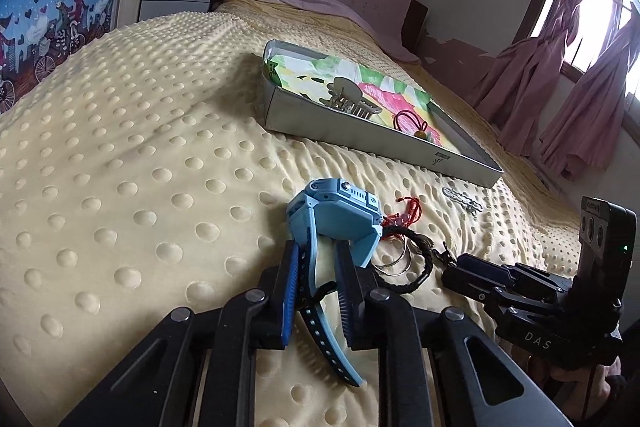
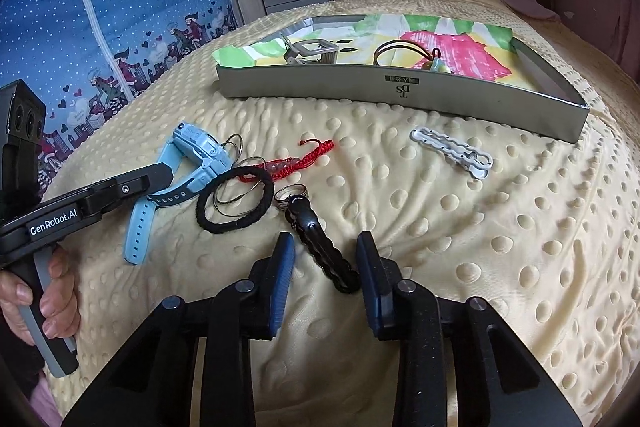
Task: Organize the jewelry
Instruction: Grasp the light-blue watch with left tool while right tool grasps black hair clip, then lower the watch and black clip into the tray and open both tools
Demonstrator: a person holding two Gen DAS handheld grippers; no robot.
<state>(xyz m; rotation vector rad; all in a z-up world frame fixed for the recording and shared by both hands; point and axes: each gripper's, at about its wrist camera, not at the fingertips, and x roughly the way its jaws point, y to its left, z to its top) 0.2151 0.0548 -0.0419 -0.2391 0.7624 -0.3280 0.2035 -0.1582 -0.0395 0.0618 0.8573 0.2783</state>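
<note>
The left gripper [image 1: 318,259] is pinching the watch [image 1: 334,211] strap on the blanket [image 1: 140,167]. The right gripper [image 2: 325,247] is waiting spread around a black clip [image 2: 322,247]. A hair tie [image 2: 234,199], rings [image 2: 294,195] and red bracelet [image 2: 296,157] are crowding close (the box [image 2: 400,93] is lying toward the far edge).

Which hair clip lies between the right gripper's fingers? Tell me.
The black wavy hair clip; the white hair clip lies farther off near the tray, and the claw clip sits inside it.

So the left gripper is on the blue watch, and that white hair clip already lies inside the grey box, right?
Not quite. The left gripper is on the blue watch, but the white hair clip lies on the yellow blanket, outside the grey box. The right wrist view shows it.
</note>
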